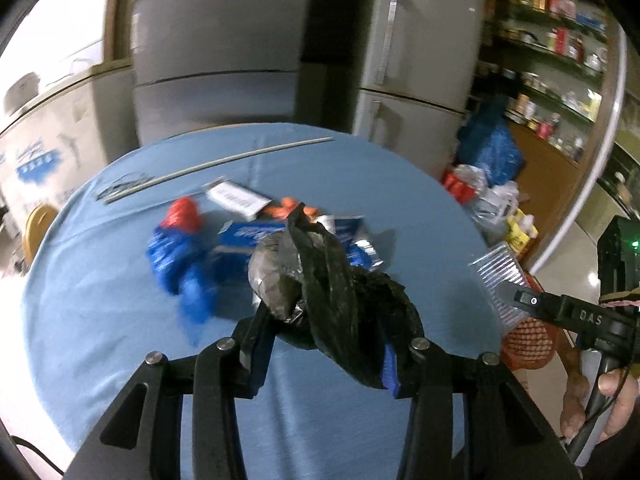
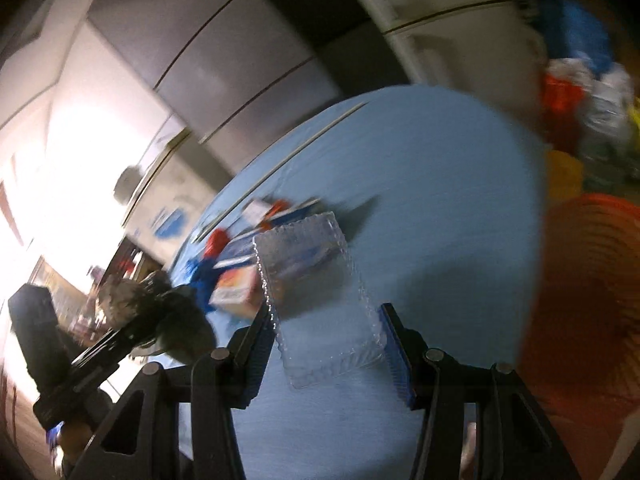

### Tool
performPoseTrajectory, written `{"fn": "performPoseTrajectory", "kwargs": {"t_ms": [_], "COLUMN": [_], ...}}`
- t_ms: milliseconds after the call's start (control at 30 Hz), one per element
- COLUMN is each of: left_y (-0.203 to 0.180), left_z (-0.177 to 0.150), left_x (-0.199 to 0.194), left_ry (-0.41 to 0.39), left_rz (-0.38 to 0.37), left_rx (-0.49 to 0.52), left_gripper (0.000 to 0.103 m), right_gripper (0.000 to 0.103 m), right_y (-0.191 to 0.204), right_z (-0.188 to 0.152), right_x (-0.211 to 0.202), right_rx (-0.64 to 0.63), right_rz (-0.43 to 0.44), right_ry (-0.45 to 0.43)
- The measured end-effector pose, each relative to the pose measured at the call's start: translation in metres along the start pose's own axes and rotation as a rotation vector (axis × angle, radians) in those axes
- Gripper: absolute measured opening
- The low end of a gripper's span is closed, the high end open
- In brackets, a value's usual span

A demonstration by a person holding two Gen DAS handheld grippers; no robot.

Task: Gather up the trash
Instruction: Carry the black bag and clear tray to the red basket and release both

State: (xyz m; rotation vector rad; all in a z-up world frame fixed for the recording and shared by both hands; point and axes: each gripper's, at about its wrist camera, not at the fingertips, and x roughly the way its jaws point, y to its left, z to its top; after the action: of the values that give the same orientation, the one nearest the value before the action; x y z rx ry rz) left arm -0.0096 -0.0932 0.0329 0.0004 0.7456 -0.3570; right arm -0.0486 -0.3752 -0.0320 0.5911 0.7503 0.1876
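- Over the near edge of the round table [image 1: 340, 168], the left gripper [image 1: 324, 332] has its jaws clamped on a crumpled black plastic bag [image 1: 340, 280] wrapped around a greyish wad, held clear of the cloth, likely so it can be carried off as one bundle
- To its right, the right gripper [image 2: 324, 336] pinches a clear plastic tray [image 2: 316, 288] by its two long sides, the tray tilted and lifted off the table; a grip across the width probably keeps the flimsy shell from folding
- An orange basket [image 2: 592, 300] sits just beside the table on the right, seemingly the place for the trash; both loads are not yet over it
- More litter lies near the table's middle: blue wrappers [image 1: 180, 264], a red scrap [image 1: 184, 216], a white box [image 1: 236, 196] and a blue carton [image 1: 248, 236], all close together
- A thin pale rod [image 1: 216, 164] lies toward the far edge
- The surface is a light blue cloth, fairly smooth
- Behind stand grey fridges [image 1: 216, 52], open pantry shelves [image 1: 560, 52], and bags heaped on the floor [image 1: 488, 176]
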Motion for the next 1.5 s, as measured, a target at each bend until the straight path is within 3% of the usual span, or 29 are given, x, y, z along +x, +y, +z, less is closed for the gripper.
{"fn": "performPoseTrajectory", "kwargs": {"t_ms": [333,633,867,1000,1067,1300,1500], "left_y": [-0.079,-0.143,-0.191,-0.215,-0.225,-0.245,-0.262], "left_z": [0.025,0.036,0.037,0.036,0.035,0.031,0.025], "left_x": [0.018,0.040,0.055,0.068,0.075,0.091,0.107], "left_ry": [0.000,0.023,0.048,0.076,0.087,0.126,0.165], "left_rz": [-0.123,-0.191,-0.237,-0.261,-0.268,-0.280,-0.290], "left_rx": [0.131,0.227,0.303,0.333,0.348,0.379,0.406], "left_gripper": [0.046,0.046,0.046,0.046,0.046,0.046,0.046], "right_gripper": [0.055,0.055,0.056,0.062,0.074,0.074,0.074], "right_y": [-0.103,-0.169,-0.194,-0.204,-0.209,-0.207,-0.213], "right_z": [0.011,0.006,0.001,0.000,0.001,-0.003,-0.007], "right_x": [-0.067,-0.078,-0.073,-0.068,-0.066,-0.082,-0.102], "right_rx": [0.186,0.271,0.287,0.298,0.309,0.305,0.373], "right_rz": [-0.235,-0.360,-0.423,-0.458,-0.447,-0.461,-0.464], "right_ry": [-0.118,-0.124,-0.089,-0.059,-0.039,-0.083,-0.141]}}
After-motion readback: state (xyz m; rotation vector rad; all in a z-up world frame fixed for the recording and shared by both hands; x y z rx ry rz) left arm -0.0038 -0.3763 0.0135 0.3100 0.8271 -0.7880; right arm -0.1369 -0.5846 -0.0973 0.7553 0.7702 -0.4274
